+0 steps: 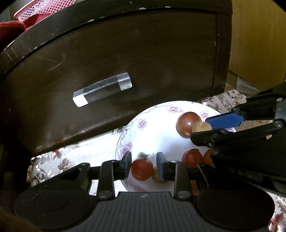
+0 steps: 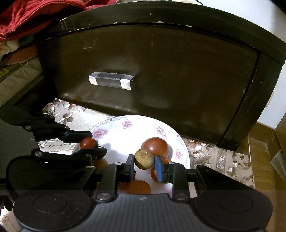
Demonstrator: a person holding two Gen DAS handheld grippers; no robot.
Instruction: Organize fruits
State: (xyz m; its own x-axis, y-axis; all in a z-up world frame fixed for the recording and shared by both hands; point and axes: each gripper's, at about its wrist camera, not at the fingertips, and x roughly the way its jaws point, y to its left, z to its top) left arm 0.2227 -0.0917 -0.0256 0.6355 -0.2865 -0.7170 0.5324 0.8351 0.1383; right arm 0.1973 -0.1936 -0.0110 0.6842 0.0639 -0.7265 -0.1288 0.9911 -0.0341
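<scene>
Over the flowered white china plate, my jaws pinch soft fruit at the middle: left gripper a thin-skinned red cherry tomato, right gripper a light, brittle-shelled brown round longan.

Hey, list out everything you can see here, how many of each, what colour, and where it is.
Plate: one, white with pink flowers, on the patterned cloth in front of the drawer.
Small tomatoes: two seen, red; one between the left jaws, one lying on the plate.
Large tomato: one, red, on the plate's far side.
Brown round fruit: one, tan, between the right jaws.
Orange fruits: at least two, on the plate's near part, partly hidden.
Drawer front: one, dark brown, behind the plate.
Handle: one, clear, on the drawer front.
Cloth: one, pale floral, under the plate.
Basket: one, pink, top left.
Left gripper: black, blue pads, over the plate.
Right gripper: same, beside it.
</scene>
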